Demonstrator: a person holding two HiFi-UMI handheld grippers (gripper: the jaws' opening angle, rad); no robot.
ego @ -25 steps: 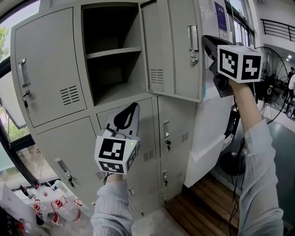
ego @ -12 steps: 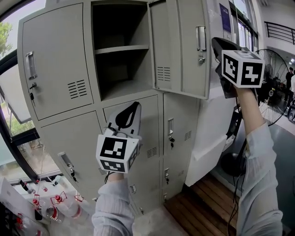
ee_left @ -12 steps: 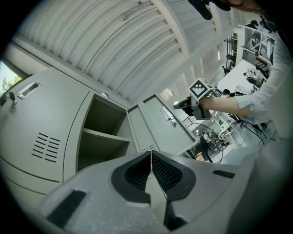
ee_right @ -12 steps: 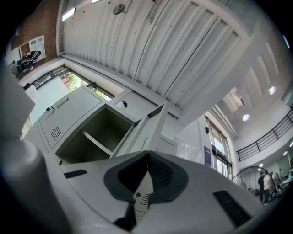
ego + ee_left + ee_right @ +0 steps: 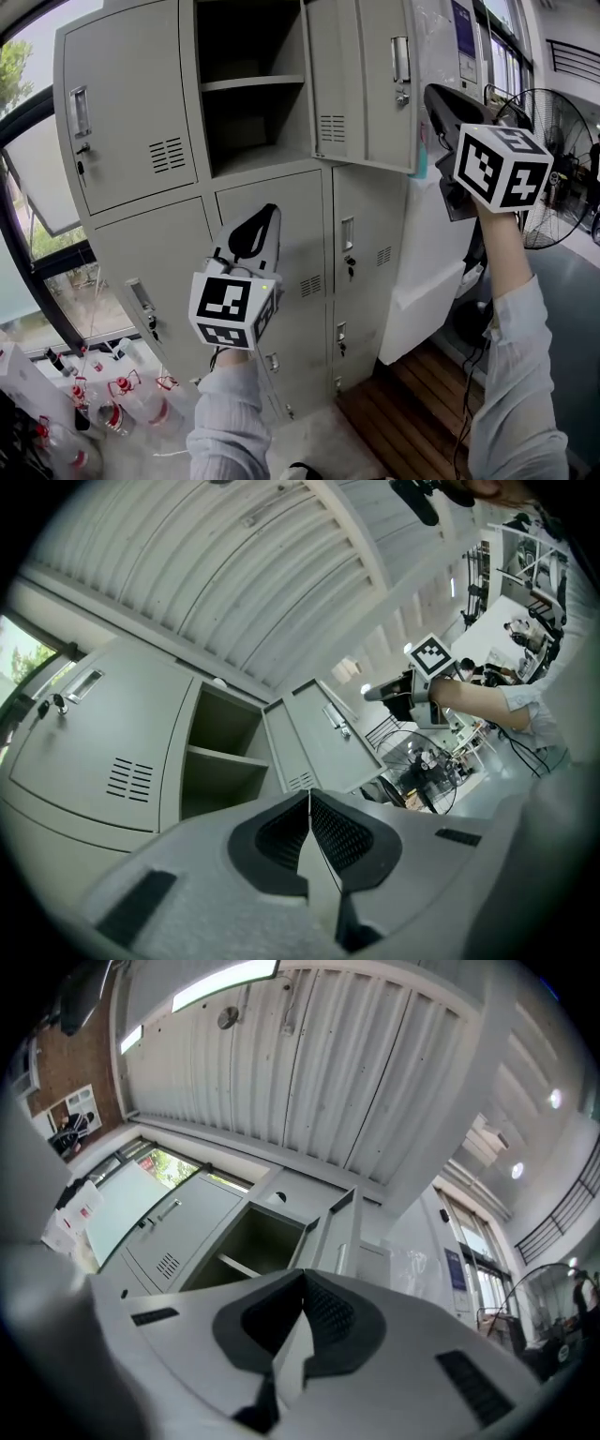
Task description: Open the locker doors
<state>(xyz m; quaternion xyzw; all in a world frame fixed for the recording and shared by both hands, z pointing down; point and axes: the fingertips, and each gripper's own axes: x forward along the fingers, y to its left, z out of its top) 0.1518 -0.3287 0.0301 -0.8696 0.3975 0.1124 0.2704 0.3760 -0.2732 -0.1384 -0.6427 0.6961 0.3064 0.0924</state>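
A grey bank of lockers fills the head view. The upper middle compartment (image 5: pixel 248 89) stands open, a shelf inside it, and its door (image 5: pixel 361 80) is swung out to the right. The upper left door (image 5: pixel 122 103) and the lower doors (image 5: pixel 272 244) are closed. My left gripper (image 5: pixel 271 210) is shut and empty, held up in front of the closed middle door below the open compartment. My right gripper (image 5: pixel 432 92) is shut and empty too, just right of the open door's free edge, apart from it. Both gripper views, left (image 5: pixel 309 795) and right (image 5: pixel 304 1275), show the jaws pressed together.
Several plastic bottles (image 5: pixel 122 398) lie on the floor at lower left by a window (image 5: pixel 33 197). A standing fan (image 5: pixel 553 159) and a white panel (image 5: pixel 427 291) are right of the lockers. A wooden strip of floor (image 5: pixel 412 417) runs along their base.
Both grippers have sunk a little against the lockers. The right one has dropped from the open door's handle height to below it. Both stay shut.
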